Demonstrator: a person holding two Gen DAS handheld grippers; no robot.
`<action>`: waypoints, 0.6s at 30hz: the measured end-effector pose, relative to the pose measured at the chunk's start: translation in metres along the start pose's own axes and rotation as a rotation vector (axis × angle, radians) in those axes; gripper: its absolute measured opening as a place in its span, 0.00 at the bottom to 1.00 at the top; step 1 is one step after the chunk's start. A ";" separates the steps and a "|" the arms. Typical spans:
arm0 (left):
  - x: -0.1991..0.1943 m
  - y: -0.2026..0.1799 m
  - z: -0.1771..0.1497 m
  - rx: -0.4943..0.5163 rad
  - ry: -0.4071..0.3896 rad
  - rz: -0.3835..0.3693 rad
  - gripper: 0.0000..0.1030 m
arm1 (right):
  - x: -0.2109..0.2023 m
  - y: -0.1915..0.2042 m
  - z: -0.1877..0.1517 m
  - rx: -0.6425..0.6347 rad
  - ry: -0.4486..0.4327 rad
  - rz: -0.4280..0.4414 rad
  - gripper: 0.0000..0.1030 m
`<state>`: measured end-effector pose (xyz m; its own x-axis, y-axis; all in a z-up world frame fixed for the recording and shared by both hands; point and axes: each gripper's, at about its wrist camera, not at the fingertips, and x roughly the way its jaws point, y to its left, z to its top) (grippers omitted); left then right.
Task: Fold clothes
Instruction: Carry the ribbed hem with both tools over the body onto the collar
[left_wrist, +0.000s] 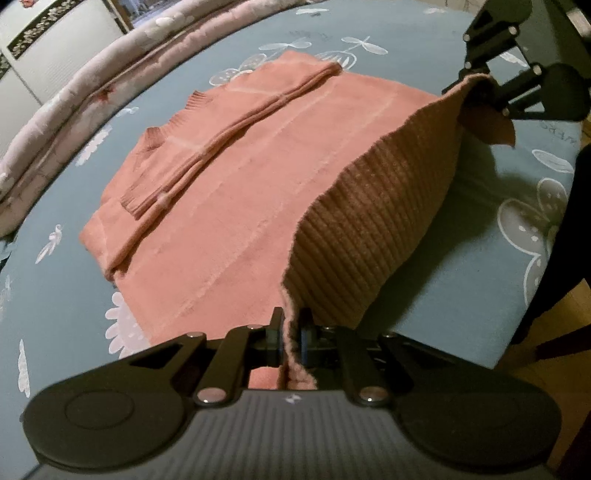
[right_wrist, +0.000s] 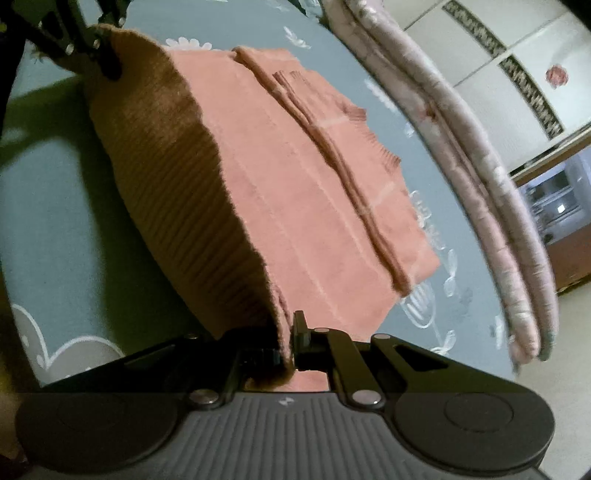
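Note:
A pink knit sweater (left_wrist: 236, 192) lies on the blue flowered bed cover (left_wrist: 461, 258), sleeves folded in along its middle. Its ribbed hem (left_wrist: 369, 229) is lifted off the cover and stretched between both grippers. My left gripper (left_wrist: 291, 332) is shut on one hem corner. My right gripper (right_wrist: 286, 343) is shut on the other hem corner; it also shows in the left wrist view (left_wrist: 476, 88) at the upper right. The sweater (right_wrist: 295, 177) and raised hem (right_wrist: 177, 192) show in the right wrist view, with the left gripper (right_wrist: 99, 55) at the upper left.
A rolled pink quilt (left_wrist: 74, 107) lies along the far side of the bed (right_wrist: 480, 192). White cabinets (right_wrist: 517, 66) stand behind it. The bed's edge and wooden floor (left_wrist: 554, 332) are at the right of the left wrist view.

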<state>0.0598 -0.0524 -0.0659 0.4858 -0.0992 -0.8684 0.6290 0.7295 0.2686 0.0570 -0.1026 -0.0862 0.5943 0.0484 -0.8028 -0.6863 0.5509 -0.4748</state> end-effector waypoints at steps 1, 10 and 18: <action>0.002 0.002 0.002 0.009 0.009 -0.012 0.06 | 0.001 -0.005 0.002 0.009 0.008 0.028 0.07; 0.013 0.032 0.021 0.061 0.091 -0.119 0.06 | 0.014 -0.049 0.024 0.007 0.101 0.222 0.07; 0.020 0.064 0.042 0.067 0.136 -0.147 0.06 | 0.025 -0.083 0.041 0.029 0.146 0.292 0.07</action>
<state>0.1353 -0.0367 -0.0487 0.3022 -0.1057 -0.9474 0.7283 0.6668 0.1579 0.1463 -0.1129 -0.0523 0.3062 0.0891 -0.9478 -0.8057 0.5546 -0.2082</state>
